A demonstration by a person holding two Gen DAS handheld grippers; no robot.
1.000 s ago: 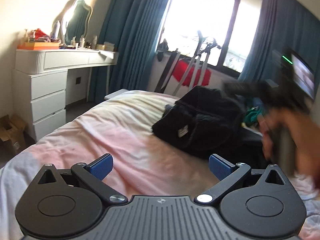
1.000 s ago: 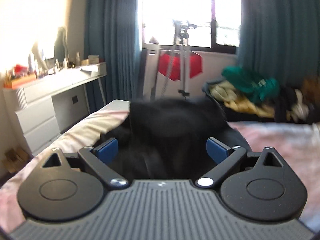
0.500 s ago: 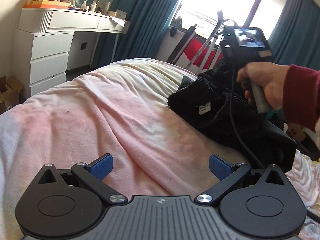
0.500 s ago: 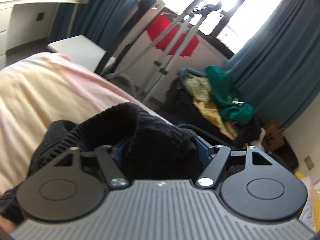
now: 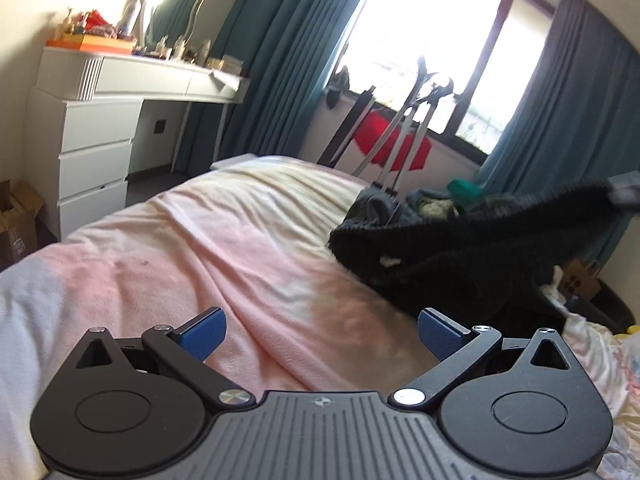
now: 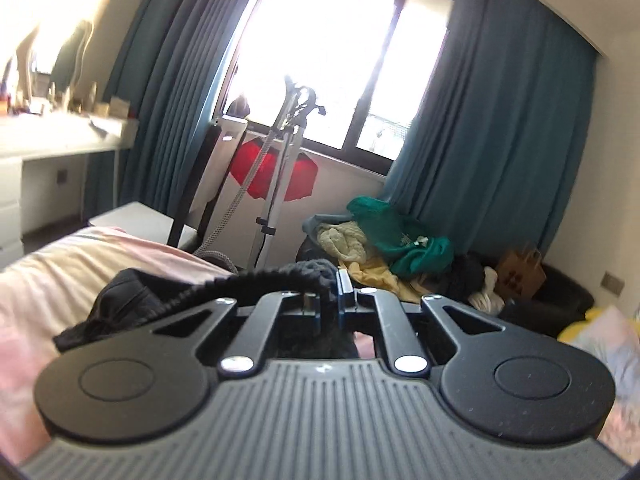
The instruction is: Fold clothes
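A black knitted garment lies on the right side of the pink bed, one edge pulled up and to the right. My right gripper is shut on that edge of the black garment, which trails down to the left onto the bed. My left gripper is open and empty above the pink sheet, left of and nearer than the garment, apart from it.
A white dresser with a mirror stands at the left wall. A clothes steamer stand with a red item is by the window. A pile of clothes and a paper bag lie beyond the bed.
My right gripper has shut on the black garment's edge and lifted it up and to the right. The left gripper has tilted upward and stays open.
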